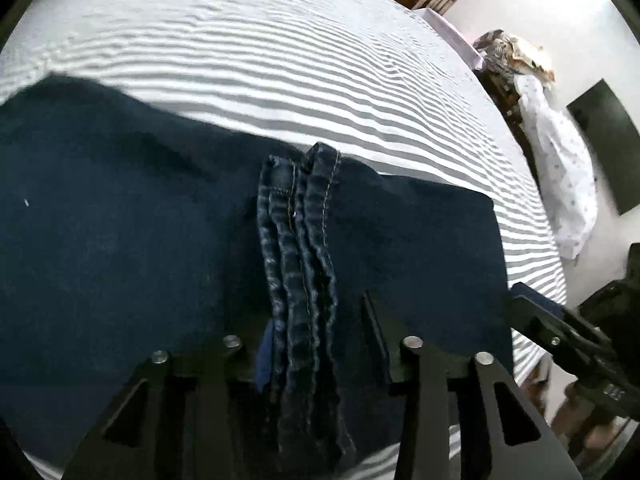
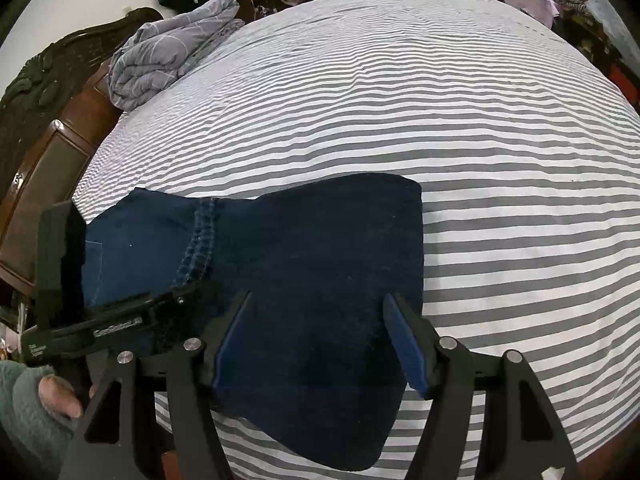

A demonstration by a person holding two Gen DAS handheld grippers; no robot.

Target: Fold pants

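Observation:
Dark blue jeans (image 1: 120, 220) lie folded on the striped bed sheet (image 1: 280, 60). A bunched strip of stitched seams (image 1: 304, 240) runs straight up between the fingers of my left gripper (image 1: 316, 320), which is shut on it; the blue left pad (image 1: 264, 356) presses its side. My right gripper (image 2: 318, 296) stands open over the right end of the jeans (image 2: 320, 240), its blue pads (image 2: 404, 344) straddling flat denim without pinching it. The left gripper (image 2: 152, 312) shows at the left of the right wrist view, beside the seam (image 2: 196, 240).
A rolled grey quilt (image 2: 168, 48) rests by the dark wooden headboard (image 2: 48, 120). A hand in a green sleeve (image 2: 32, 400) holds the left tool. The bed's right edge drops to a pale floor with a white dotted cloth (image 1: 560, 168) and a dark mat (image 1: 608, 148).

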